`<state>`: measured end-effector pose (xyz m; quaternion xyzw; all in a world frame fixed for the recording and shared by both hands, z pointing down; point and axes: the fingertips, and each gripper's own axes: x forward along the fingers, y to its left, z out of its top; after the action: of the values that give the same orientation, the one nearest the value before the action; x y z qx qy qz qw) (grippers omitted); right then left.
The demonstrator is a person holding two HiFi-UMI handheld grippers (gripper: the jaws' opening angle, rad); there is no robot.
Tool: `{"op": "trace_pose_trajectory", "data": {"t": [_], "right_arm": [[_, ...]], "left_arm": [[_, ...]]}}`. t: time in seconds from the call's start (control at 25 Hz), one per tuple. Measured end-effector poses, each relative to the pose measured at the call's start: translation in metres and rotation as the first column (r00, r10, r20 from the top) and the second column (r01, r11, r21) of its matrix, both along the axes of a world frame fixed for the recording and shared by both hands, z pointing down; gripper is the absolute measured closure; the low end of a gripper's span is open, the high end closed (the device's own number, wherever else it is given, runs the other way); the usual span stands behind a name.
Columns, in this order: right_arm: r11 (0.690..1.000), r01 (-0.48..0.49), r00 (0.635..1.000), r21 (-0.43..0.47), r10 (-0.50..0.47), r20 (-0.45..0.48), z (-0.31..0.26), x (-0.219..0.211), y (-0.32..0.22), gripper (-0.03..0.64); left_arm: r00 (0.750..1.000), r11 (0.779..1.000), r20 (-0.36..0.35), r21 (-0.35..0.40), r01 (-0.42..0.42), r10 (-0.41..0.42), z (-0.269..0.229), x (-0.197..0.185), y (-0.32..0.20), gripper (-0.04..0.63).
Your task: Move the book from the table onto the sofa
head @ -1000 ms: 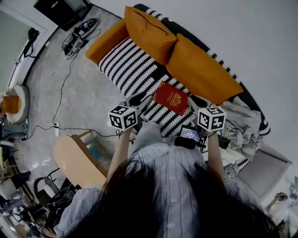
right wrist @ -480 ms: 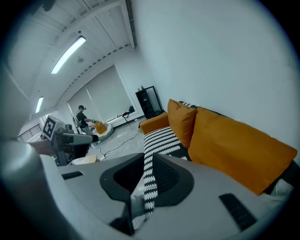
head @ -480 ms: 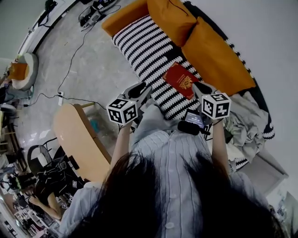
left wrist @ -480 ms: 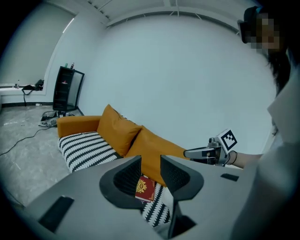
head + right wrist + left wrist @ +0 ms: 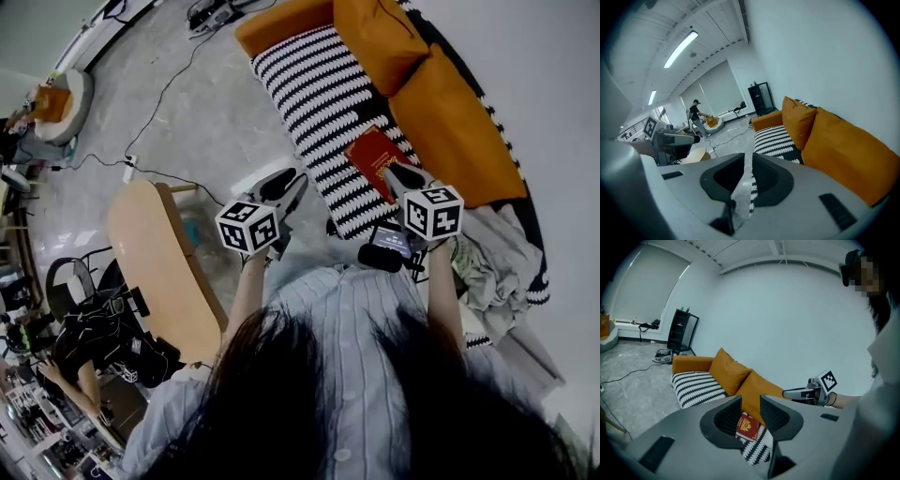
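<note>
The red book (image 5: 373, 157) with a gold emblem lies flat on the sofa's black-and-white striped seat (image 5: 309, 84), just in front of the orange back cushions (image 5: 450, 112). My left gripper (image 5: 281, 184) hangs over the floor beside the seat's front edge, away from the book. Its jaws are closing with nothing between them; in the left gripper view the book (image 5: 747, 426) shows through the gap of the left gripper (image 5: 751, 401). My right gripper (image 5: 400, 174) is just on the near side of the book, not touching it. The right gripper (image 5: 748, 161) keeps a narrow, empty gap.
A light wooden table (image 5: 155, 262) stands at the left below my left arm. Cables (image 5: 150, 122) trail over the grey floor. A crumpled grey cloth (image 5: 487, 253) lies at the sofa's right end. A black cabinet (image 5: 682, 329) stands beyond the sofa.
Both grippers have drawn back from the book, the left one sliding off the seat to over the floor. The book stays on the sofa seat. The table has come further into view.
</note>
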<state>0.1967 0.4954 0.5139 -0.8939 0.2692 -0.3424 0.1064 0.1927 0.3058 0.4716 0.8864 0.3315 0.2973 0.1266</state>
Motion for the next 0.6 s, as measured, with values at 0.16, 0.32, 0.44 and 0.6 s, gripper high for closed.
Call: {"op": "trace_pose_trajectory", "data": {"t": [0.16,0.32,0.44,0.6], "right_arm": [[0.999,0.039,0.999,-0.004,-0.039,0.011,0.004,-0.005,-0.022,0.554],[0.996,0.087,0.996,-0.008,-0.087,0.003,0.001,-0.007,-0.052,0.554],[0.992,0.127,0.992,-0.010,-0.127,-0.001,-0.003,-0.013,-0.080,0.554],[0.982,0.190,0.982,-0.013,-0.190,-0.009,-0.007,-0.025,-0.124,0.554]], "left_arm": [[1.000,1.000,0.010,0.022,0.003,-0.003,0.005,-0.012,-0.016,0.463],[1.000,0.999,-0.002,0.047,0.021,-0.021,0.002,-0.025,-0.041,0.463],[0.999,0.998,-0.005,0.049,0.043,-0.042,-0.003,-0.038,-0.064,0.463],[0.997,0.995,-0.001,0.065,0.072,-0.072,-0.003,-0.062,-0.101,0.463]]}}
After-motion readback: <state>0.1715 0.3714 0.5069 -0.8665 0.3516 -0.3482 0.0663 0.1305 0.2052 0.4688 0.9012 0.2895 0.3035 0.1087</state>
